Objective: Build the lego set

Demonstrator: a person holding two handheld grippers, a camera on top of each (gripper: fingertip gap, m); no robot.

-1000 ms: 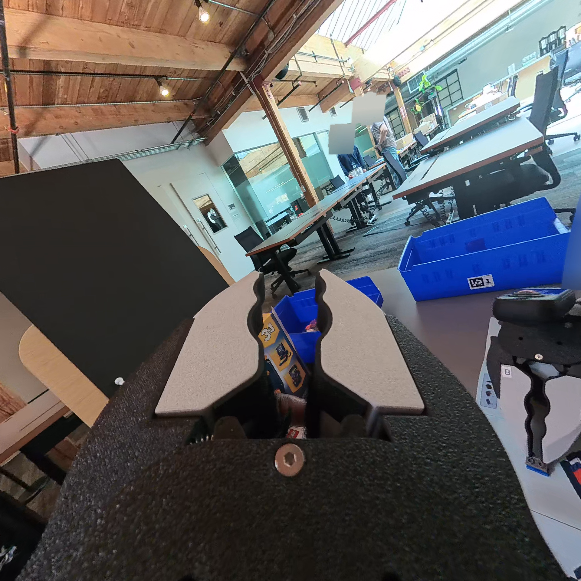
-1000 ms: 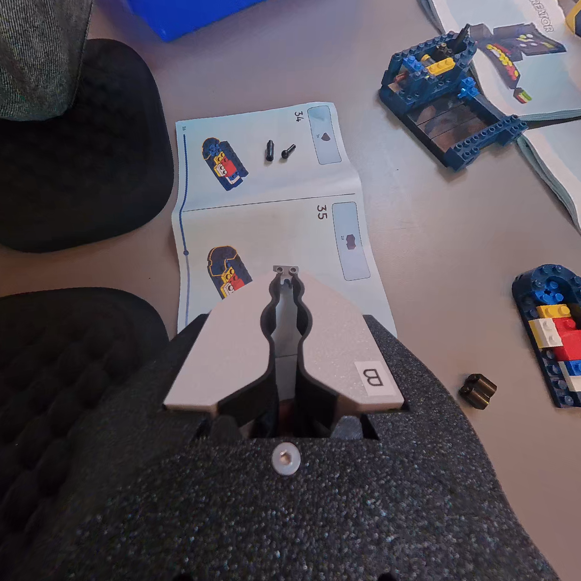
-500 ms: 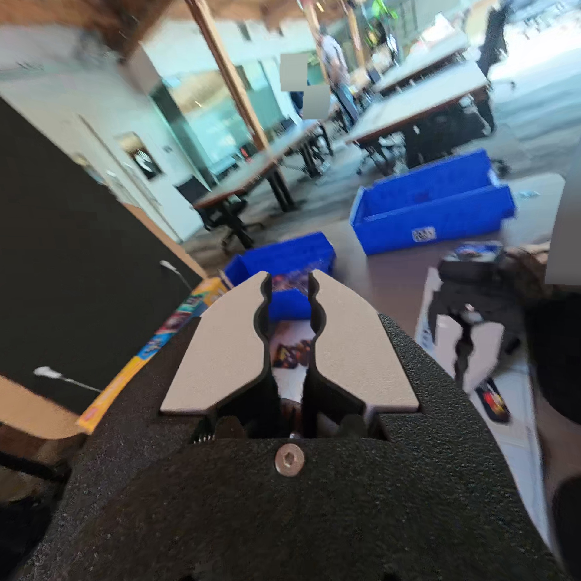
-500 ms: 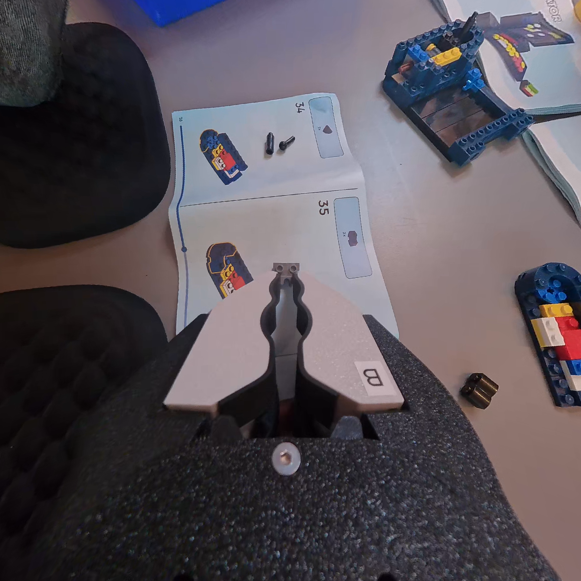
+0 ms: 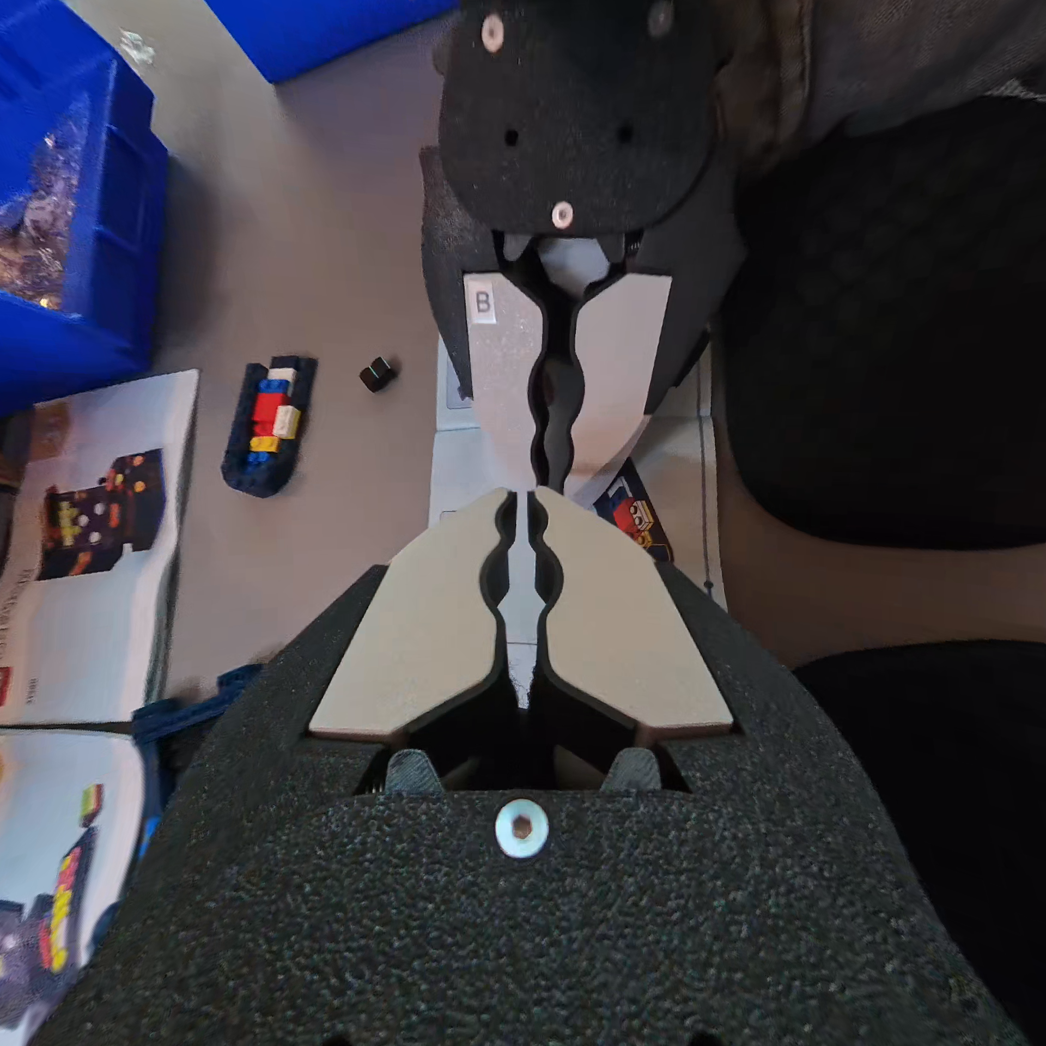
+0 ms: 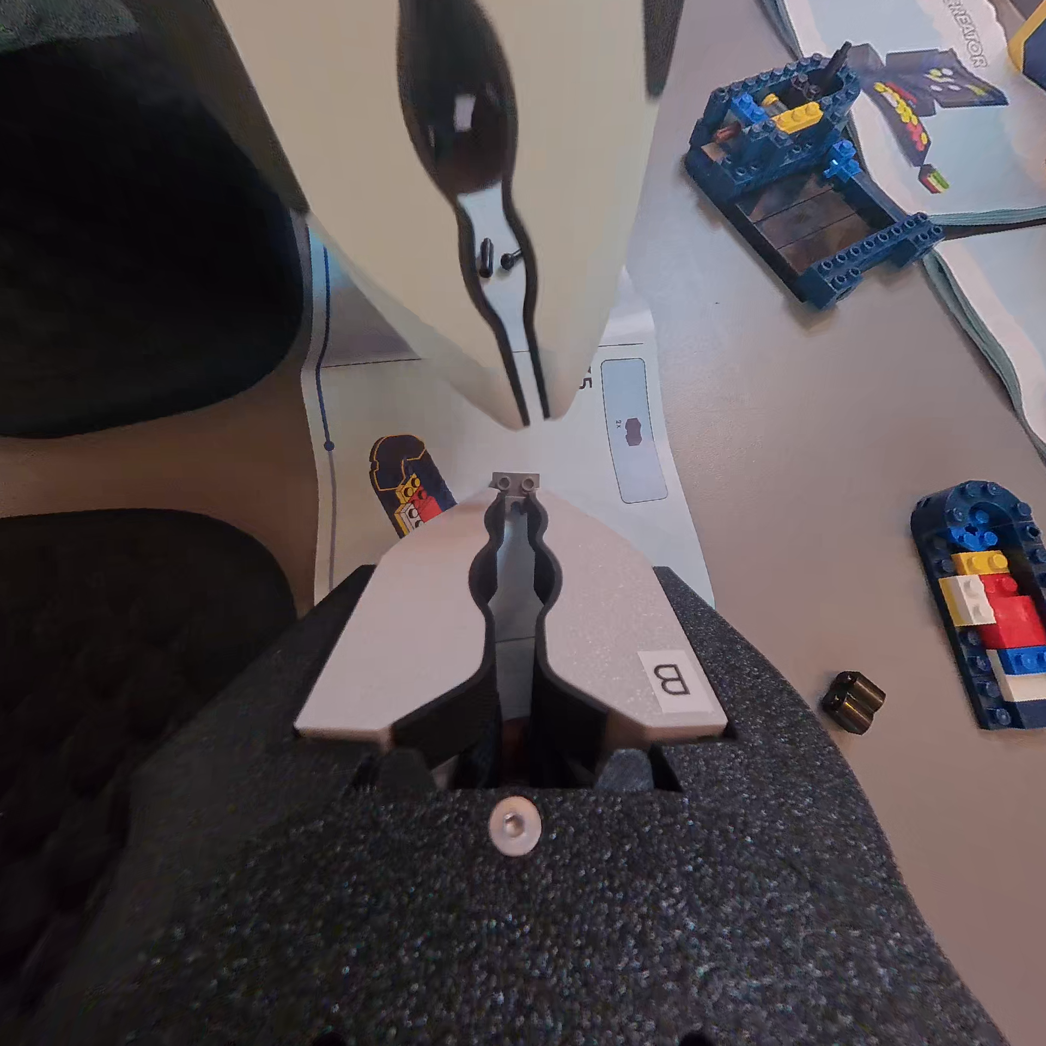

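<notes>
Right tool (image 6: 514, 498) pinches a small grey two-stud brick plate (image 6: 514, 482) at its fingertips, studs facing the camera, plate level and held just above a light blue instruction sheet (image 6: 571, 453) lying flat on the grey surface (image 6: 792, 396). Left tool (image 5: 522, 497) points tip to tip at the right one, close but apart, its fingers nearly together with a thin slit between them and nothing in it. Two small black pins (image 6: 497, 261) lie on the sheet beyond.
</notes>
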